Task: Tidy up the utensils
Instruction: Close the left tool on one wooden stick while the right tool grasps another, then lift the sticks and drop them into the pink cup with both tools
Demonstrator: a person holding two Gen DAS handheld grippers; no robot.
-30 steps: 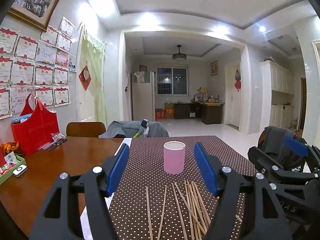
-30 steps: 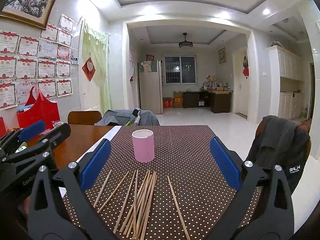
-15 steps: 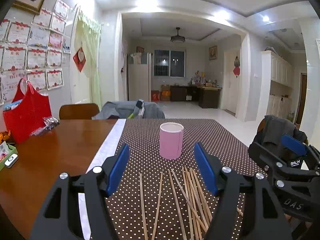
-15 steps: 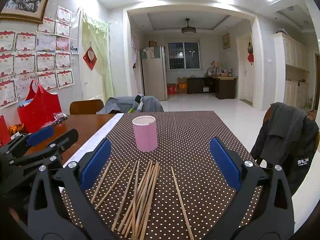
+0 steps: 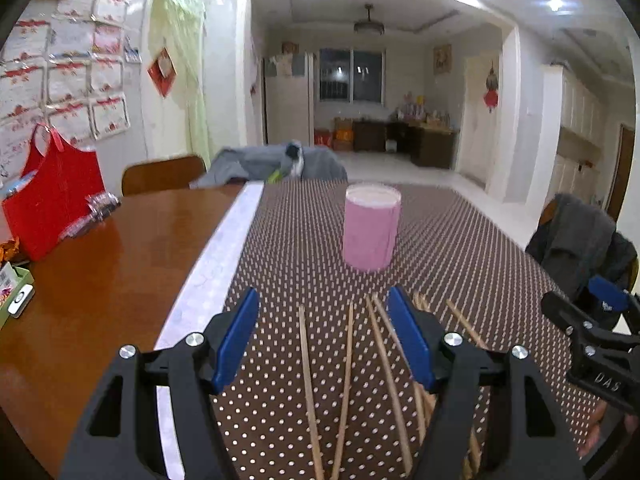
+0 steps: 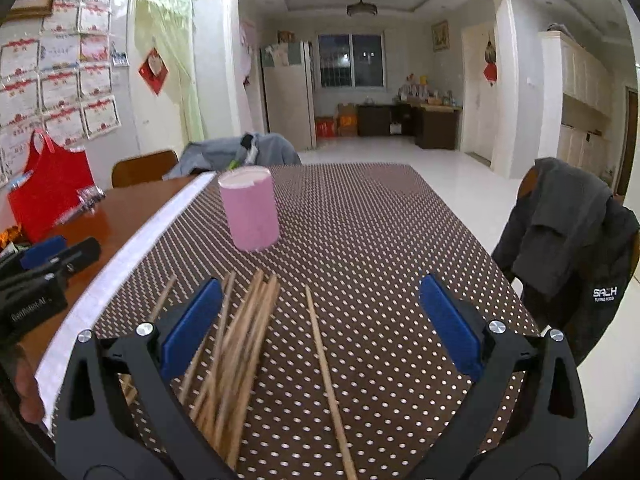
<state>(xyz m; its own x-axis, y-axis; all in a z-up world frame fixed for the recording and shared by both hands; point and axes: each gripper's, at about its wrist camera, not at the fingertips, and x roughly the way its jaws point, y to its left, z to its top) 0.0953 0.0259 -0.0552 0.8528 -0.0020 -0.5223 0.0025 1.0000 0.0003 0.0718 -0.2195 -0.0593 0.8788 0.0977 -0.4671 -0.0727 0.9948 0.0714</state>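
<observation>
Bare wood lies at the left, where a red bag [image 5: 52, 196] stands near the wall, and I have free room there up to the white edge of the dotted cloth [image 5: 460, 240]. My left gripper [image 5: 324, 336] hangs wide open over two chopsticks [image 5: 308, 380]. Since a second ago both cameras have dipped closer to the sticks. Farther off stands the pink cup [image 6: 250, 208]; its inside is hidden. My right gripper [image 6: 320, 324] gapes wide over one chopstick [image 6: 326, 368], clear cloth to its right.
</observation>
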